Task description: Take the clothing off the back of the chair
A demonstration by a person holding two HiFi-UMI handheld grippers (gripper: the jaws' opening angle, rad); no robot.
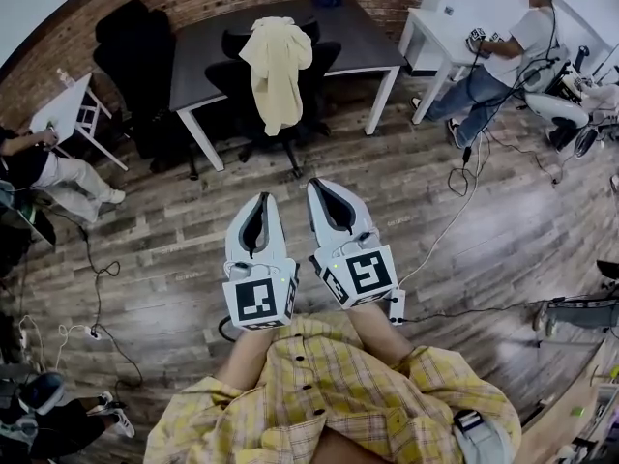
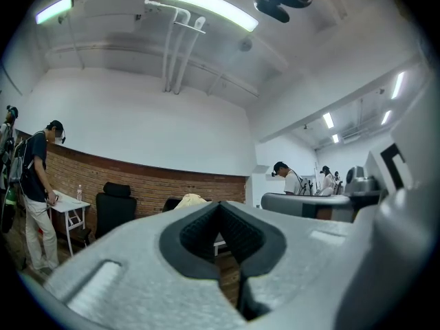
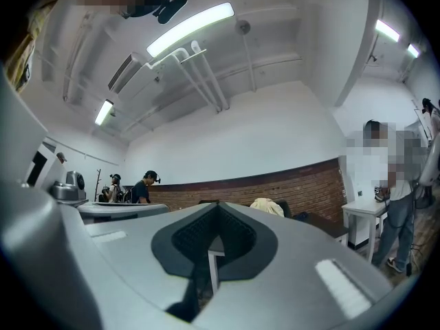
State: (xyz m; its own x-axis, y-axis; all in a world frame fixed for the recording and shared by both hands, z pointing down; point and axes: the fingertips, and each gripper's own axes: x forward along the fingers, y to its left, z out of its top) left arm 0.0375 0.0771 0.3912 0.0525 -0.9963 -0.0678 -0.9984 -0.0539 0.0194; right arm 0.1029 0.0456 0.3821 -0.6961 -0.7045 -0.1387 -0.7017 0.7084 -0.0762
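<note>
Left gripper [image 1: 259,201] and right gripper [image 1: 324,189] are both closed and empty, side by side. Cream clothing [image 1: 276,66] hangs over the chair [image 1: 324,71] back by the table [image 1: 208,46], well apart from them.

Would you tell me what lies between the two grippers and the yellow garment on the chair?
Only bare wooden floor and the chair's base, as the head view shows.

no readable text, no legible labels
</note>
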